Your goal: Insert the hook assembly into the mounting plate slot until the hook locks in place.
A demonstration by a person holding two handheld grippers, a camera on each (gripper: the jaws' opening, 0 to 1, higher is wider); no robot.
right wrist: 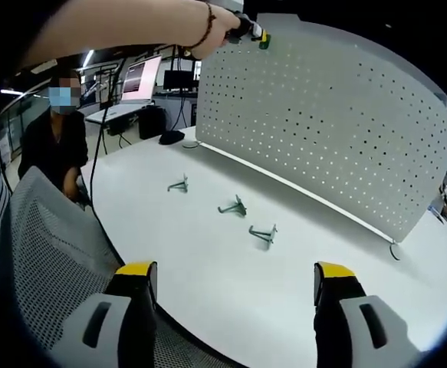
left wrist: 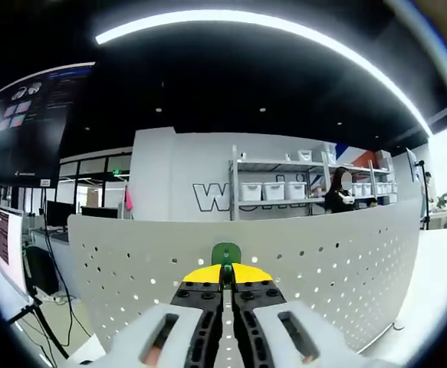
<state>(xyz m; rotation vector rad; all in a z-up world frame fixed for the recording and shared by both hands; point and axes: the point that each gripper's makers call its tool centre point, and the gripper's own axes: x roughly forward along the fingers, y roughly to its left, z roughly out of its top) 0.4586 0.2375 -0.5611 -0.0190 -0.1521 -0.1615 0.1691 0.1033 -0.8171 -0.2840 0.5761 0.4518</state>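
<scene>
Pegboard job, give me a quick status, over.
Left claw shut on a green hook at the pegboard top edge. Right claw open, empty. Three hooks lying on table.

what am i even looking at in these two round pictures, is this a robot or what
No robot: a person holds a two-fingered gripper in each hand, and a fisheye camera rides on each.

The left gripper view looks along the left gripper, whose fingers are closed on a small green hook piece raised at the top edge of a white pegboard.

The right gripper view looks down over the right gripper, open and empty, at a white table. Three metal hooks lie there in front of the pegboard. The left gripper appears at the top, in the person's hand.
</scene>
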